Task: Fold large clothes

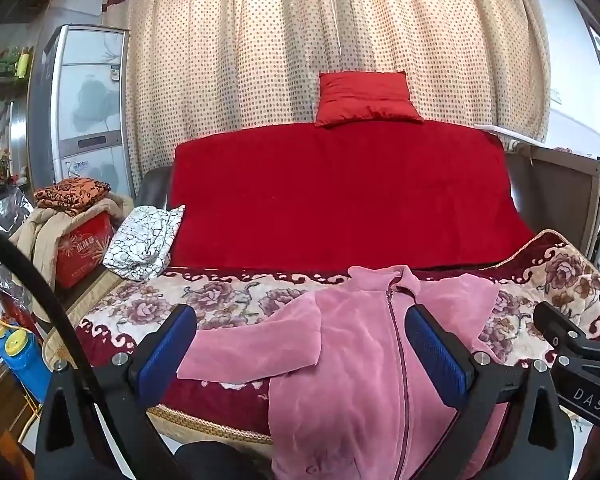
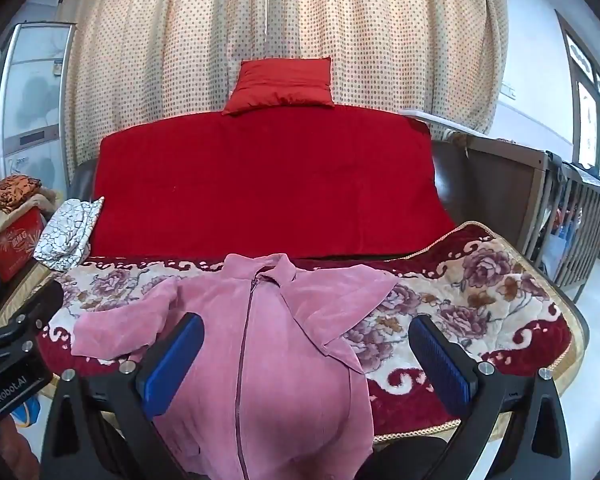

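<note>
The pink jacket [image 1: 352, 360] lies zipper-line running away toward the red backrest [image 1: 340, 196], just beyond the empty, wide-spread left gripper [image 1: 300, 352] and right gripper [image 2: 306, 364], nearly centred between them.

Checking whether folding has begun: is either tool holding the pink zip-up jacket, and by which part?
Nothing is held. Left tool and right tool both stand open above the pink zip-up fleece jacket.
</note>
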`<state>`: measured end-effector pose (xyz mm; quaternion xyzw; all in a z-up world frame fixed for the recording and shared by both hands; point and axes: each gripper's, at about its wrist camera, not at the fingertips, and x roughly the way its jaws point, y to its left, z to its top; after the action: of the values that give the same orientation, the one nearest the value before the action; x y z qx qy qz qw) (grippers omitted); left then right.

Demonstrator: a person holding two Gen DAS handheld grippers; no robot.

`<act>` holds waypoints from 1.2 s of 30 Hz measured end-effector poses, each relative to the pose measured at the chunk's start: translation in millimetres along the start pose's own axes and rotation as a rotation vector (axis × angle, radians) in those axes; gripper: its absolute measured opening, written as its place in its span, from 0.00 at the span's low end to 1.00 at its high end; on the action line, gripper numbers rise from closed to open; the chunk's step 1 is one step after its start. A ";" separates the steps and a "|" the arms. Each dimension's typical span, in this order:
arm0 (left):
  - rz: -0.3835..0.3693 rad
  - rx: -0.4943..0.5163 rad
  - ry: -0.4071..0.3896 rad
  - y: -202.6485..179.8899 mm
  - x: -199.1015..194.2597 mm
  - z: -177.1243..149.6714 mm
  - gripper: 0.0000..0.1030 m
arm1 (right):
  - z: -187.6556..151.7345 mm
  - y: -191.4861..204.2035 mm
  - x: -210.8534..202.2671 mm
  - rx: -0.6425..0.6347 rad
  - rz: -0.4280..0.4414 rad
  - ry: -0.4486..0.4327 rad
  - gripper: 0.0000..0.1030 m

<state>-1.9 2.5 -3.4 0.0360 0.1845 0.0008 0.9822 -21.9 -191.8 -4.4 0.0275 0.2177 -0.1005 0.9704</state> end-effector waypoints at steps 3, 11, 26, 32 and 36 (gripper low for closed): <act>0.002 -0.002 -0.002 2.0 1.9 -2.2 1.00 | -0.2 -1.9 -0.2 -0.007 0.007 0.003 1.00; 0.015 0.014 0.009 -6.4 4.2 -4.3 1.00 | -0.6 2.5 2.0 -0.016 0.001 0.004 1.00; 0.015 0.017 0.019 -5.3 10.4 -6.5 1.00 | -8.4 4.4 10.0 -0.014 -0.002 0.023 1.00; -0.020 0.011 0.060 -6.2 25.4 -13.4 1.00 | -10.8 5.0 17.9 -0.016 -0.002 0.045 1.00; -0.034 -0.006 0.089 -5.2 38.8 -18.0 1.00 | -13.0 4.5 28.0 -0.019 -0.004 0.087 1.00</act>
<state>27.7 -0.9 -34.6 0.0298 0.2286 -0.0139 0.9730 -1.7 -191.3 -28.1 0.0224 0.2606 -0.0992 0.9601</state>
